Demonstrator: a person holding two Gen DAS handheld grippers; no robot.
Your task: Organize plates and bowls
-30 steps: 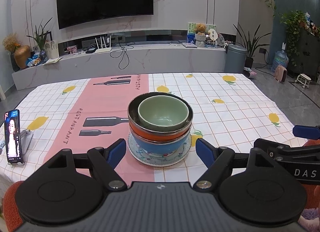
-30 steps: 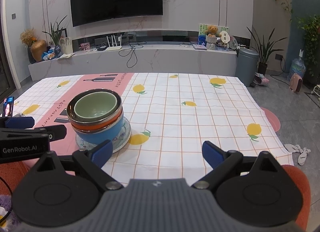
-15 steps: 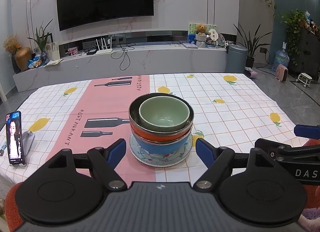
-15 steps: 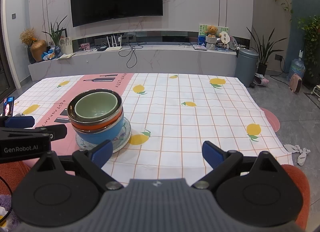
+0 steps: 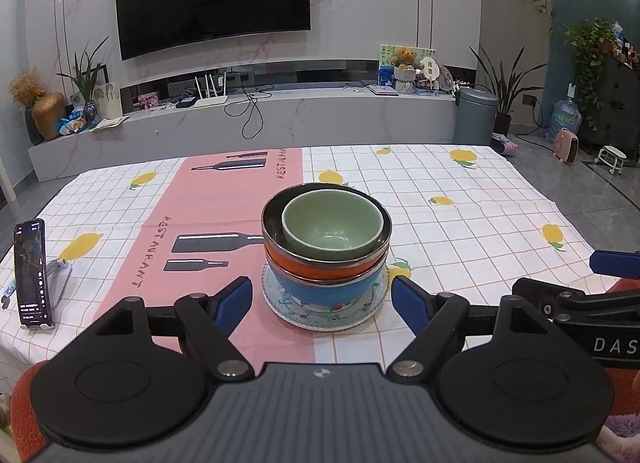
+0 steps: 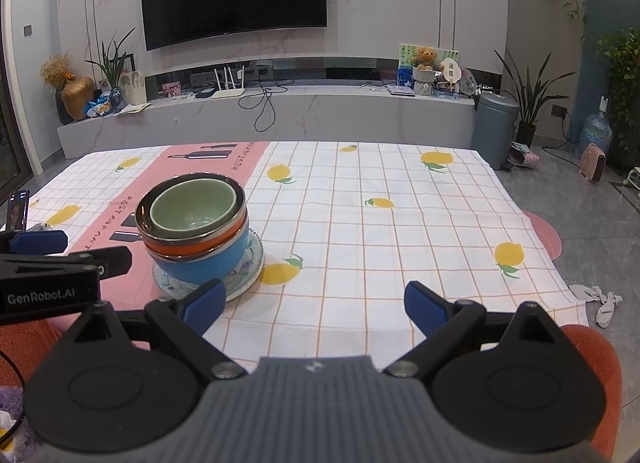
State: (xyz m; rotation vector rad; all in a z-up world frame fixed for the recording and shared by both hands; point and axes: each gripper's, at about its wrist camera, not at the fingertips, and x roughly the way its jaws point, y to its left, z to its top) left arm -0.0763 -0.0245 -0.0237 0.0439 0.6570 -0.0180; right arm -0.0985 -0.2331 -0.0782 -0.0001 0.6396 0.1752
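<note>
The stacking looks done, or close to it: a green bowl [image 5: 331, 228] sits nested in a steel bowl [image 5: 269, 223], which sits in an orange-banded bowl [image 5: 320, 269], then a blue bowl [image 5: 324, 292], all resting on a flowered plate [image 5: 280, 303] near the middle of the desk [image 5: 460, 223], where the pink strip of the cloth meets the white checked part. The left claw [image 5: 322, 299] is held at the near side of the stack with its blue pads apart and empty, one on each side of the plate but not touching it. The right claw [image 6: 316, 303] is also spread wide and empty, over bare cloth to the right of the stack, its left pad just in front of the plate's rim. No other dishes show in either view, so the likely remaining step is either to draw both claws back or to nudge the stack into its final place; a nudge would call for closing low on the plate's rim rather than on the bowls, since the tall pile could tip. A phone [image 5: 32, 273] on a stand is near the left edge. There is wide open cloth to the right and beyond the stack; the desk's right edge falls away to the floor.
</note>
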